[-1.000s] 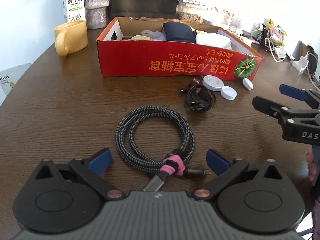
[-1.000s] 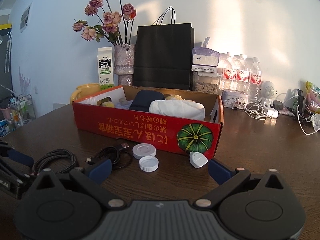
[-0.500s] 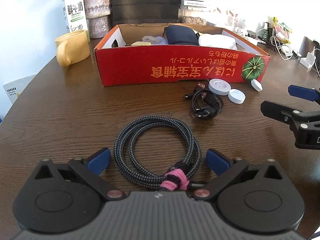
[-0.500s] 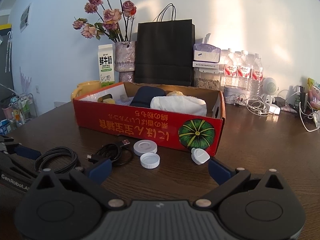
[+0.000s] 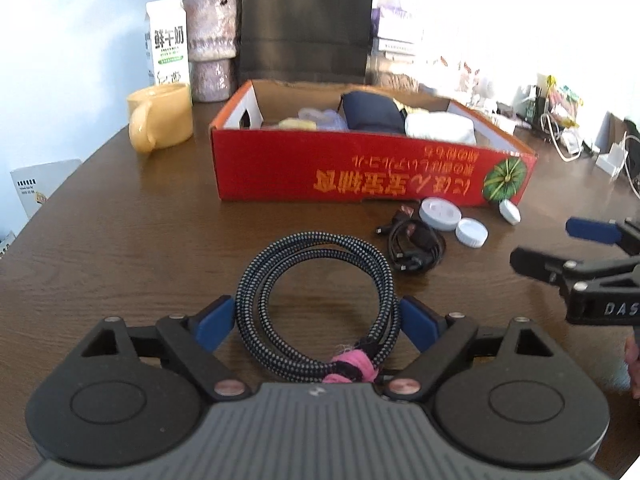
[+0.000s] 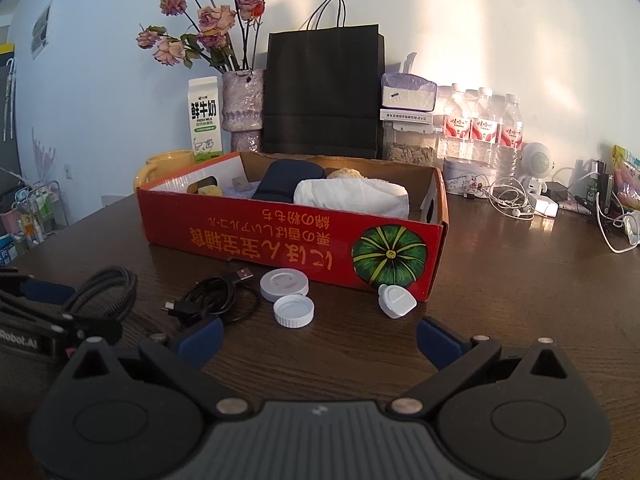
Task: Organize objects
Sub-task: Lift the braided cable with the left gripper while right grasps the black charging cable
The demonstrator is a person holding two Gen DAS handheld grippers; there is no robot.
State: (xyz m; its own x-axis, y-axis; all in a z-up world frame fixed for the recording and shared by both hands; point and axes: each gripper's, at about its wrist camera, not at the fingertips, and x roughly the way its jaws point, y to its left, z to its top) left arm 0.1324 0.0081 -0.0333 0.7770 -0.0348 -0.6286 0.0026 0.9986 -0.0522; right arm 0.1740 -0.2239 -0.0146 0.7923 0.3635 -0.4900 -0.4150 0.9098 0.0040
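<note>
Left gripper [image 5: 316, 320], jaws closing, blue pads to either side of the braided cable coil [image 5: 316, 276]; pads look just beside or touching the coil's outer strands, contact can't be confirmed. Coil lies flat on the dark wood table [image 5: 120, 248], bound at its near edge w/ a pink tie [image 5: 352, 370]. Right gripper [image 6: 318, 338], jaws spread wide, nothing between them, hovering over bare tabletop near the small items. Just beyond the coil, to its right: a thin black USB cable [image 5: 416, 246], loosely bundled. Further right, two round white caps, the larger [image 5: 440, 213] touching the smaller [image 5: 472, 232]; a third white piece, teardrop-shaped [image 6: 396, 300], sits by the box's near right corner. Behind these, the red cardboard box [image 5: 360, 176] w/ upside-down yellow lettering and a green pumpkin print; open top, already holding a dark blue pouch [image 5: 372, 112], a white folded bundle [image 5: 440, 128], and small pale items at its left end (details unclear). Left of the box: yellow mug [image 5: 160, 118], handle facing near. Behind, along the far wall: milk carton [image 5: 168, 44], mottled vase w/ dried roses [image 6: 244, 108], black paper bag [image 6: 324, 88], water bottles [image 6: 480, 124]. Far right: white cords and chargers [image 6: 528, 204], tangled.
</note>
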